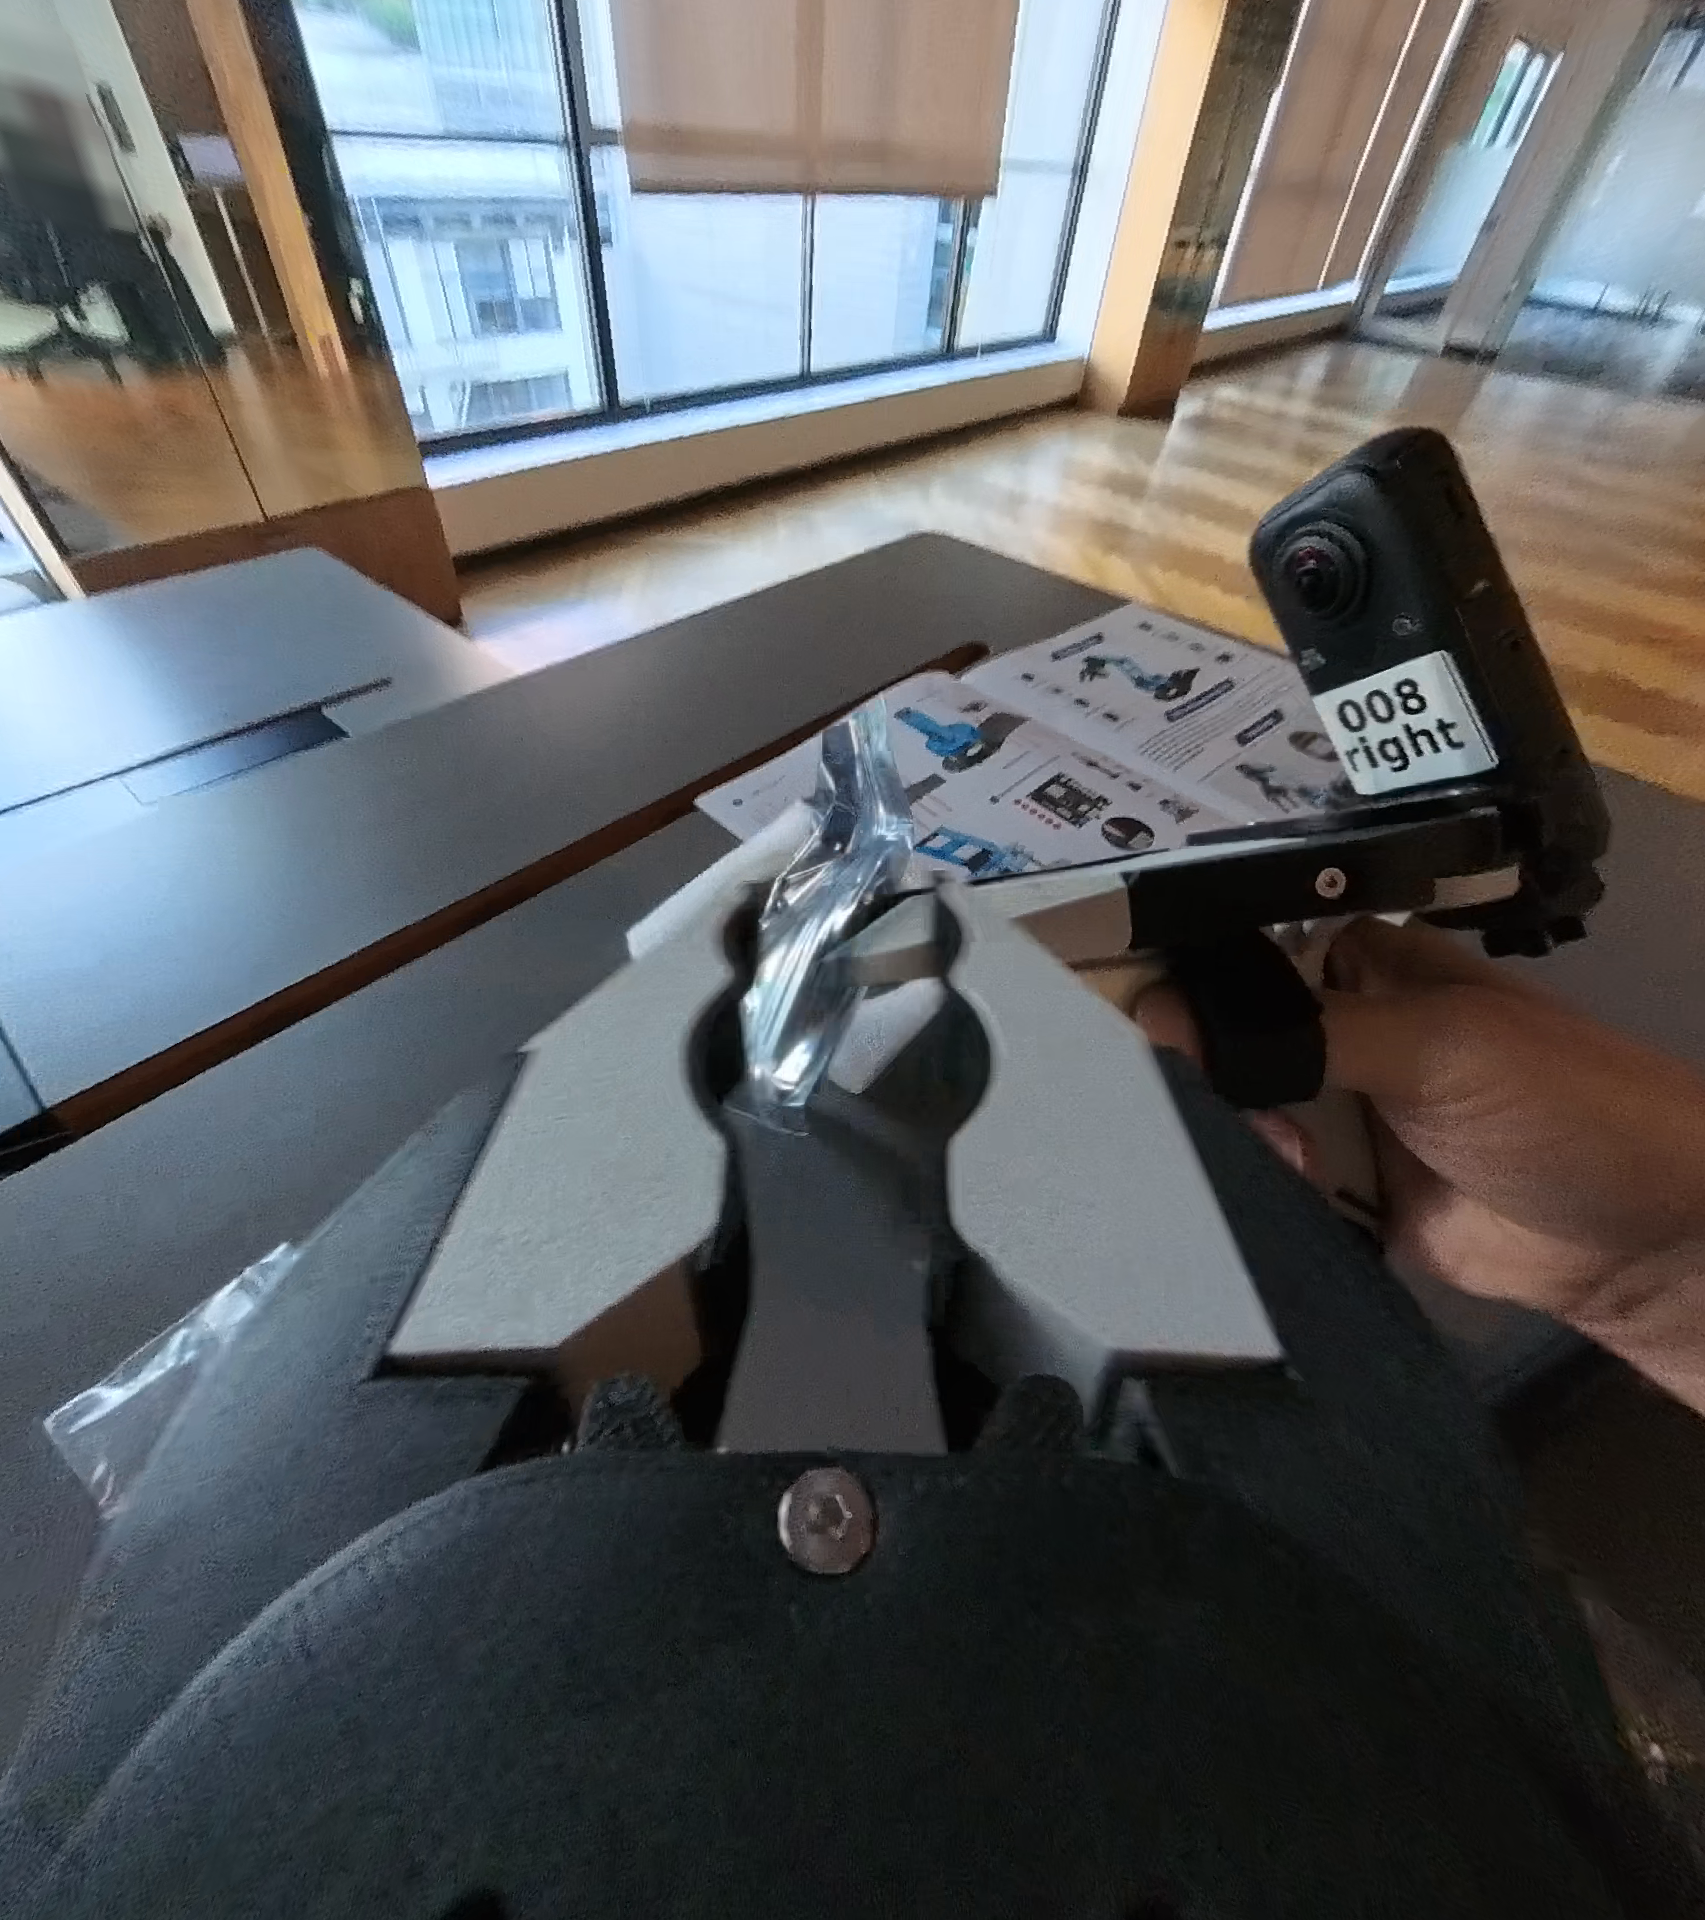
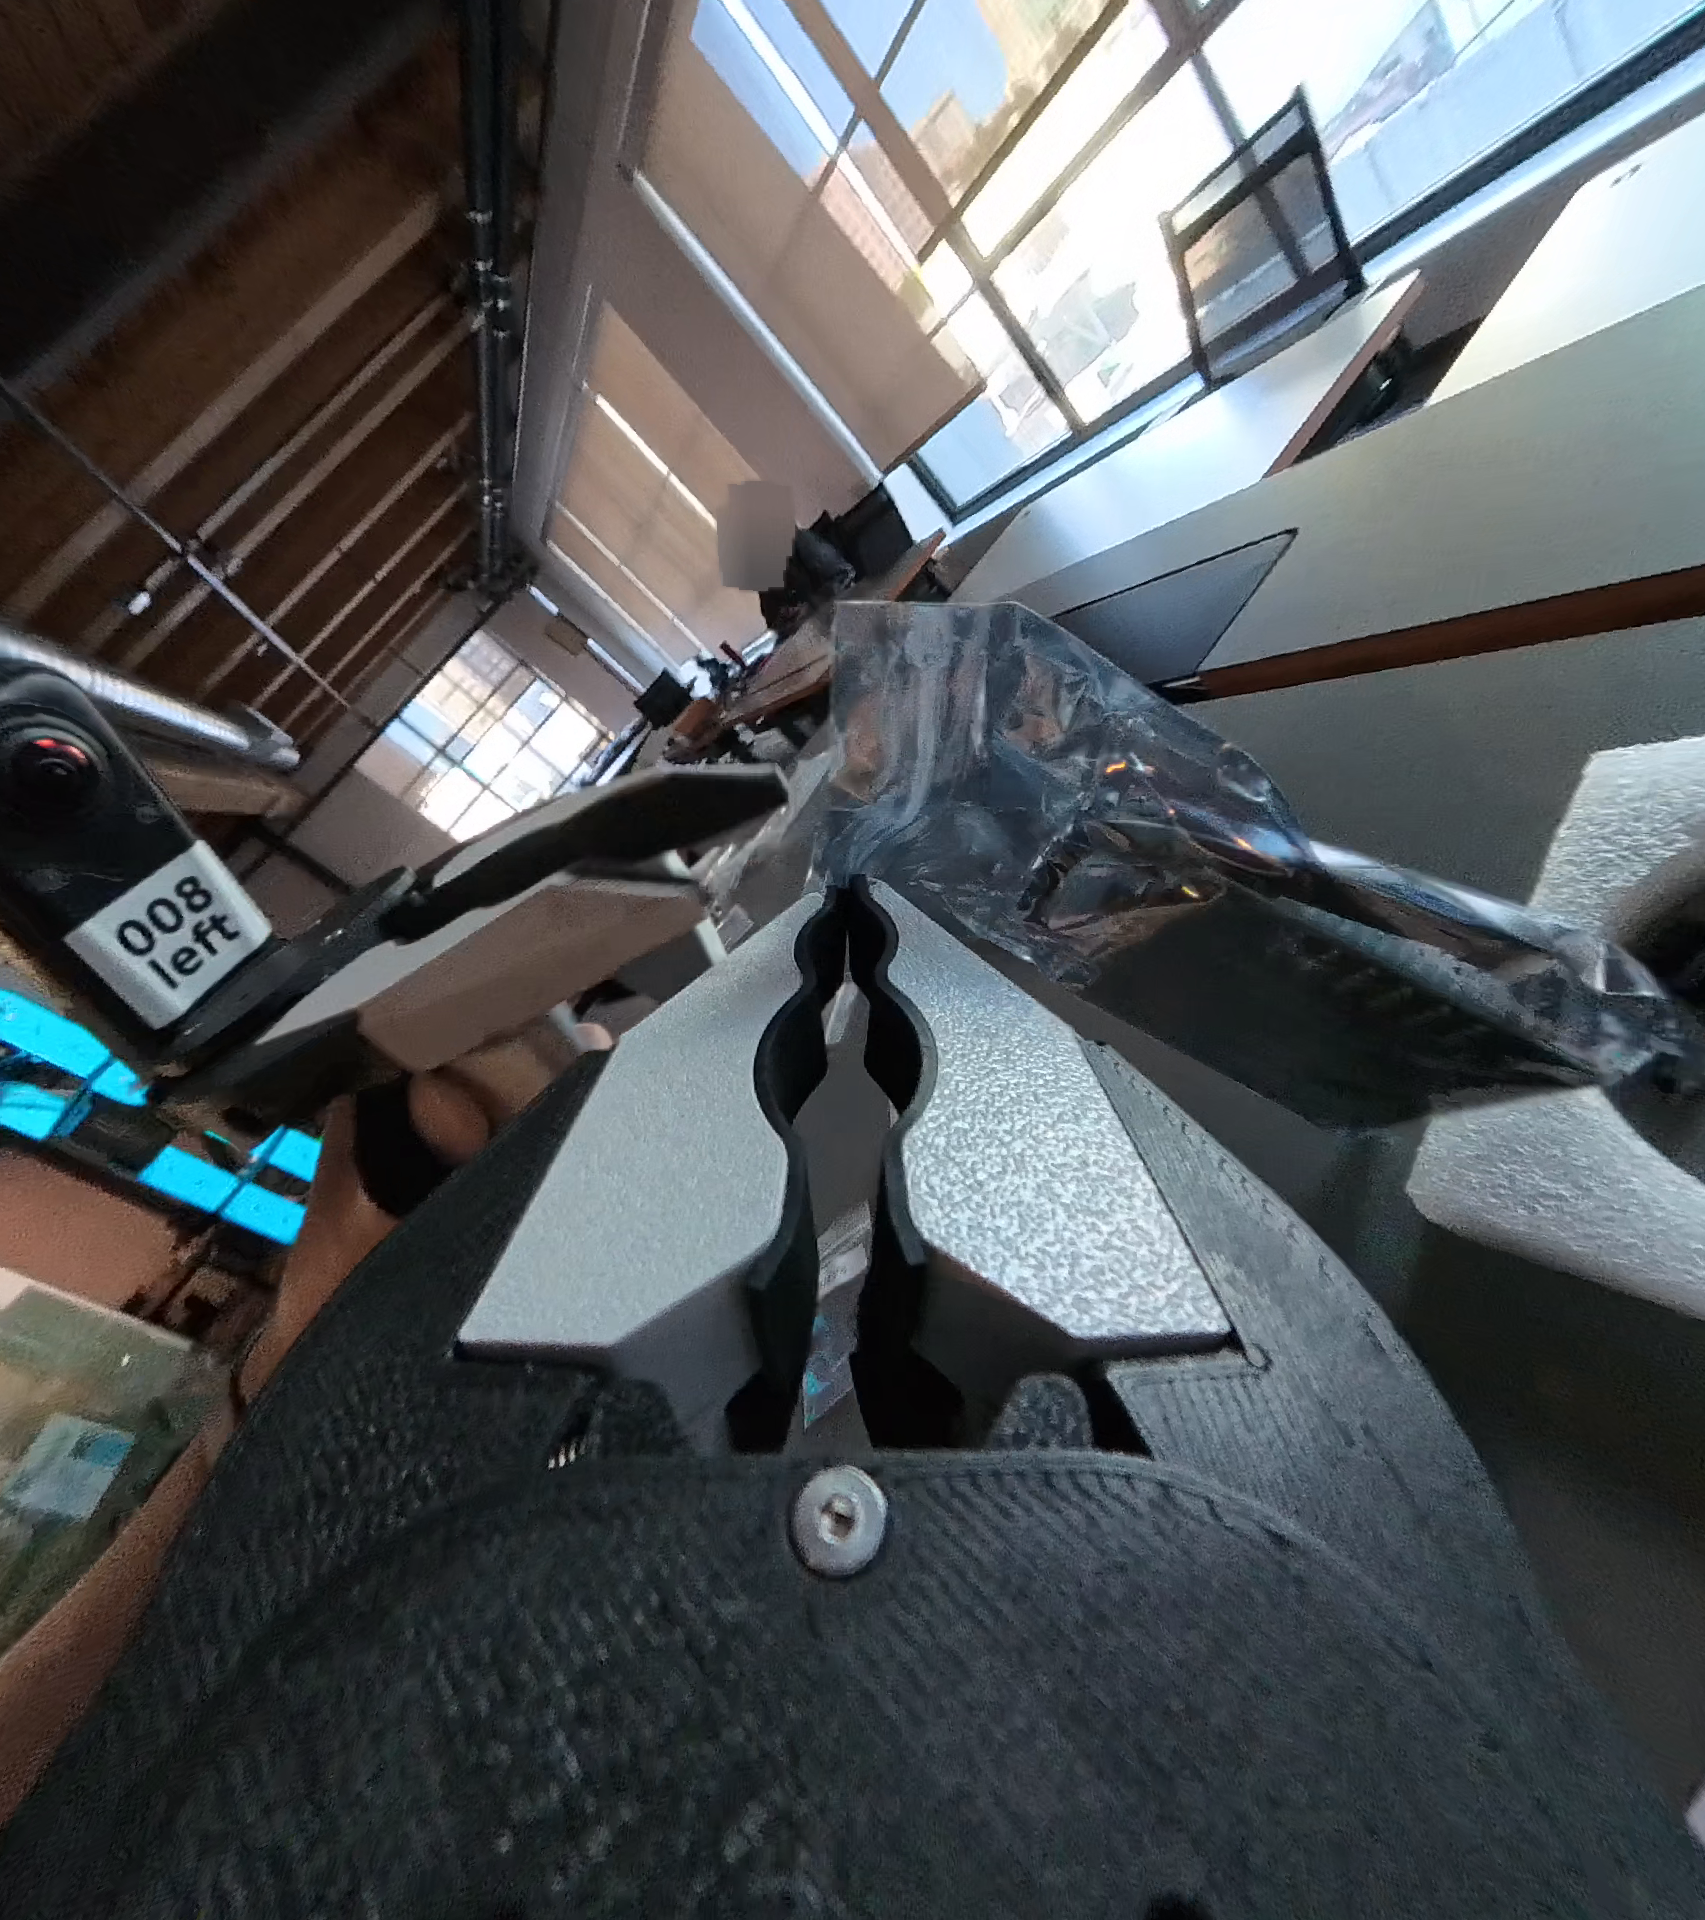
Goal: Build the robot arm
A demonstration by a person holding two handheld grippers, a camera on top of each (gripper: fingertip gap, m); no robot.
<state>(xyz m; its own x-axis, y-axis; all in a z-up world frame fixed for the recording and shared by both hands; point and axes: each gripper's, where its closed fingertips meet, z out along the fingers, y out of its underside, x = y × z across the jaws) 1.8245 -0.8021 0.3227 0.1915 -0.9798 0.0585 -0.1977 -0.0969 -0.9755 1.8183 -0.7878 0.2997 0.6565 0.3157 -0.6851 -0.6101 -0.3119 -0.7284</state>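
My right gripper [image 2: 853, 899] is shut on the near edge of a shiny silvery plastic bag [image 2: 1087, 831] with a dark flat part inside. The bag's far end reaches a white foam block [image 2: 1658, 831] on the dark table. In the left wrist view the right gripper [image 1: 915, 894] comes in from the right and pinches the bag [image 1: 827, 831]. My left gripper [image 1: 843, 935] is open, its fingers stand either side of the bag and do not press on it. In the right wrist view the left gripper [image 2: 739, 842] is open at the bag's left edge.
An open printed leaflet [image 1: 1087, 748] lies on the dark table [image 1: 308, 935] behind the bag. White foam [image 1: 692, 894] sits under the bag. A clear plastic bag [image 1: 173, 1351] lies at the lower left. A hand [image 1: 1450, 1091] holds the right gripper. My left and right fingertips are right by each other. From the right gripper's tips to the white foam block [image 2: 1658, 831] is close to 15 cm.
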